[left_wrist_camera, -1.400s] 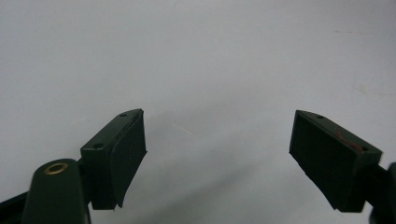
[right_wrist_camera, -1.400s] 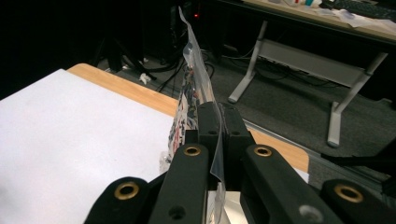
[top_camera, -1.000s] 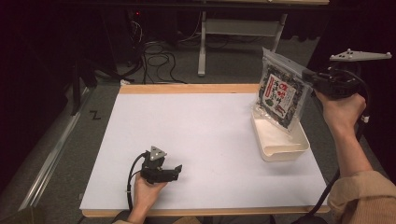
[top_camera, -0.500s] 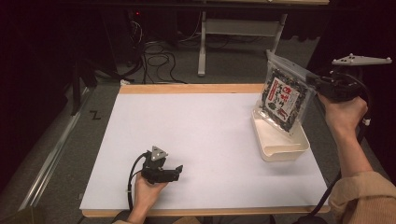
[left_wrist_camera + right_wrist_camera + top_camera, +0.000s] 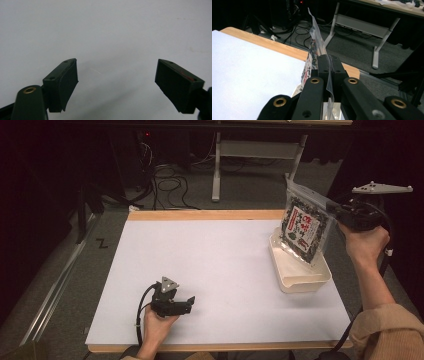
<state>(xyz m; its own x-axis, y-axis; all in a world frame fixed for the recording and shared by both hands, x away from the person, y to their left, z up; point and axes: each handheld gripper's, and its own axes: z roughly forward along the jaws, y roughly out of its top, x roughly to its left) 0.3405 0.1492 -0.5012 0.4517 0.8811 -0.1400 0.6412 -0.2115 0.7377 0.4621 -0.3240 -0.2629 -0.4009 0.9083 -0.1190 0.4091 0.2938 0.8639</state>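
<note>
A: From the high view, where is the packet?

B: The snack bag (image 5: 303,229) hangs over the white tray (image 5: 320,276) at the right edge of the table (image 5: 215,265), its lower edge in or just above the tray; I can't tell whether it touches. The right gripper (image 5: 336,211) pinches its upper right edge. The left gripper (image 5: 189,301) rests well away, near the front of the table.

A: And the left gripper view?

B: Its two pads (image 5: 67,80) stand wide apart over bare table, nothing between them.

A: The right gripper view?

B: There the right gripper (image 5: 329,65) has its jaws clamped tight on the clear top strip of the bag (image 5: 313,50), which is seen edge-on.

A: How will it handle?

B: I'd judge it light and floppy: thin plastic film, slick, likely to swing or fold. The contents look crushable, so the sealed top strip is the sensible hold, not the printed middle.
</note>
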